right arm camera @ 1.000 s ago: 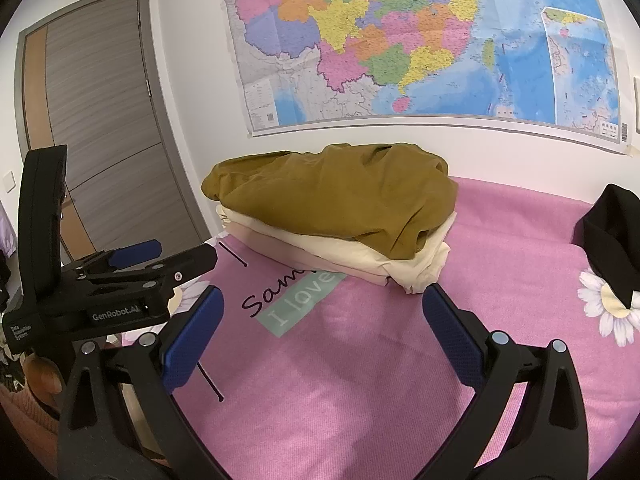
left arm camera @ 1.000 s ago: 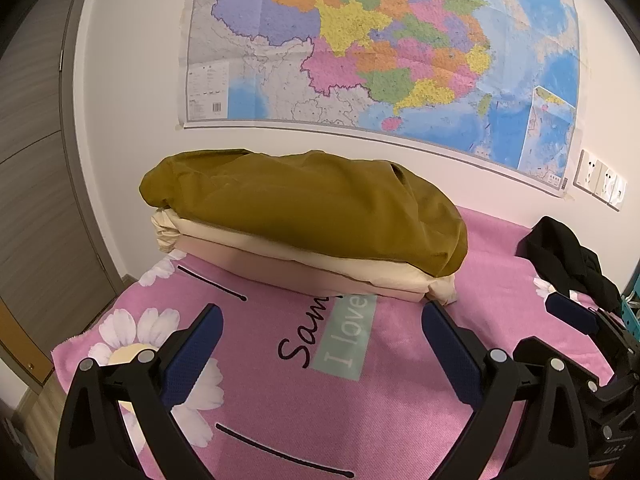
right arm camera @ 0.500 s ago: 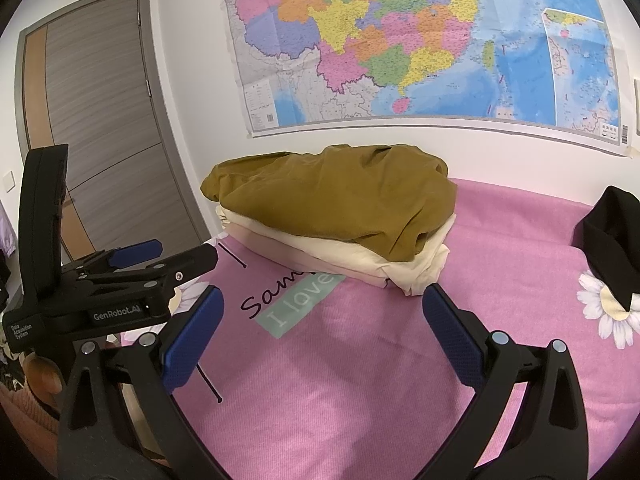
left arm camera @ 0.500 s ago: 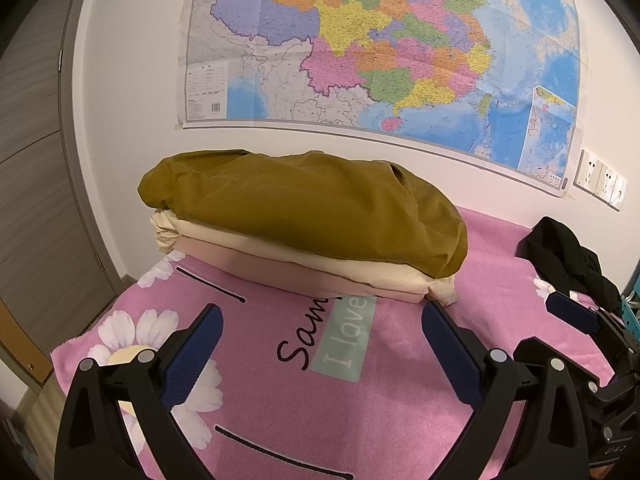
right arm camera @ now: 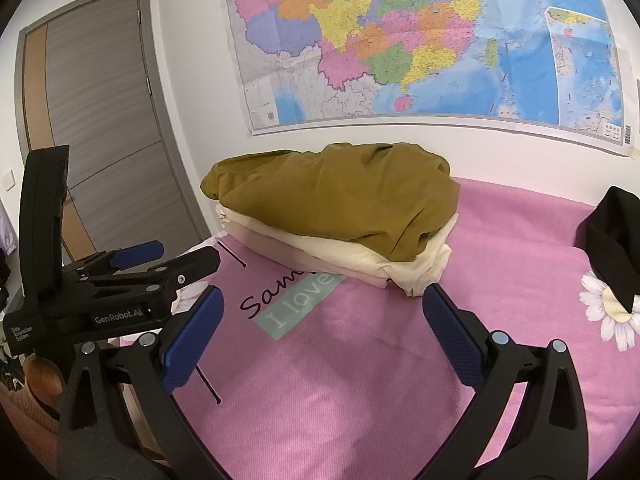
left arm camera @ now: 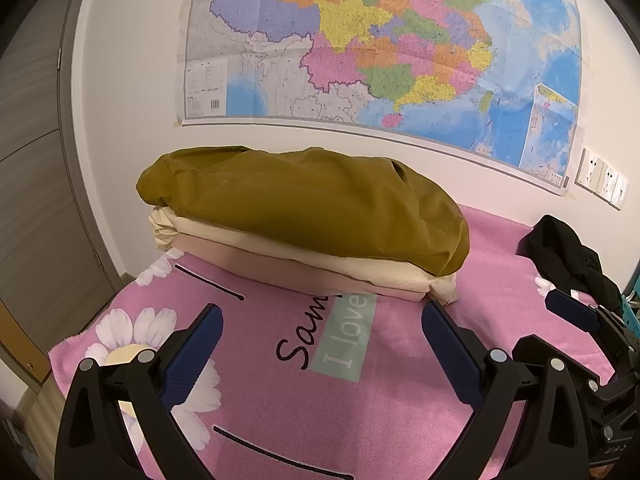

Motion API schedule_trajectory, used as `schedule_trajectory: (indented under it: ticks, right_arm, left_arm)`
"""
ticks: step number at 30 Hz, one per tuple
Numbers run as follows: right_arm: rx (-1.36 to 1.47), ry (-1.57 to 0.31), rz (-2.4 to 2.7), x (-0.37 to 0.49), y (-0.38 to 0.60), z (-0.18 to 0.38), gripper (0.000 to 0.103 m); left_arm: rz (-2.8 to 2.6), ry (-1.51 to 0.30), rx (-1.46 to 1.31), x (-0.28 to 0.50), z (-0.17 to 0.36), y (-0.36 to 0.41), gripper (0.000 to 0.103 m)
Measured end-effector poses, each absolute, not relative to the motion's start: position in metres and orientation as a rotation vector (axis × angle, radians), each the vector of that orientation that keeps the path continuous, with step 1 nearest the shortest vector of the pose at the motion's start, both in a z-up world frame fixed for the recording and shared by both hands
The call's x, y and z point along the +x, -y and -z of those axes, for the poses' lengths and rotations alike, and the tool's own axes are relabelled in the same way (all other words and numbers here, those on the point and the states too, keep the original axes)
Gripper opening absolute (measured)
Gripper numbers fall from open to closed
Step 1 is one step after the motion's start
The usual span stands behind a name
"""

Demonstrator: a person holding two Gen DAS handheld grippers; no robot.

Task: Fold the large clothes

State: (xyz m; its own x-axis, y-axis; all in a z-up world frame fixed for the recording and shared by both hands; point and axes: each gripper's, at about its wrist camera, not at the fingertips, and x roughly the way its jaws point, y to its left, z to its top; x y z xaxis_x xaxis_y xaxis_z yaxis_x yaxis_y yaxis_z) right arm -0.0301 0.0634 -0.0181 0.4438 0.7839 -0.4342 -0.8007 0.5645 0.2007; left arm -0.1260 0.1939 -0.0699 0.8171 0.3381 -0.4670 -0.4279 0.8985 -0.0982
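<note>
**Stack dead ahead, black garment off to the right**

A bedroom wall with a big map [left arm camera: 380,52], a grey door [right arm camera: 108,128] at the left, and a pink bed cover [left arm camera: 360,420] with daisies and lettering underneath. Both tools hover above that bed. The left gripper [left arm camera: 322,336] has its jaws spread wide with nothing between them, and the right gripper [right arm camera: 324,316] is just as wide open and just as empty.

Straight ahead of both sets of jaws sits the pile: an olive garment [left arm camera: 312,208] on top, a cream garment [left arm camera: 288,248] under it, a pinkish folded layer [left arm camera: 288,272] at the bottom. Its long axis runs left to right across the line of the jaws, its near edge angled so the right-hand corner comes closest. That stack looks done.

The piece left to fold, by my reading, is the black garment [right arm camera: 612,244], a crumpled heap well to the right of the jaws, apart from the pile. No clear long axis on it yet. The right gripper looks nearer, so the reach probably starts there.
</note>
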Motion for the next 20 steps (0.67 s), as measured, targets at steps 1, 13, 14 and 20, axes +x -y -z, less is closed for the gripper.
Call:
schedule_trajectory:
  ticks: [1,13,14,20]
  right_arm:
    - [-0.035,-0.518,-0.984,-0.03,-0.064,0.018,0.098]
    - [-0.022,-0.53,-0.968,-0.028,-0.055,0.025,0.098]
    - [-0.018,-0.534,-0.962,-0.027,-0.052,0.027,0.098]
    - [0.027,-0.569,-0.824,-0.015,-0.004,0.04,0.098]
  left_arm:
    - [-0.411,-0.459,-0.204,-0.126,0.07,-0.194,0.096]
    - [-0.382,-0.454,-0.175,-0.119,0.075,-0.185,0.096]
    - [-0.373,-0.463,-0.176,-0.116,0.076,-0.182,0.096]
    - [-0.24,-0.537,-0.223,-0.089,0.089,-0.164,0.096]
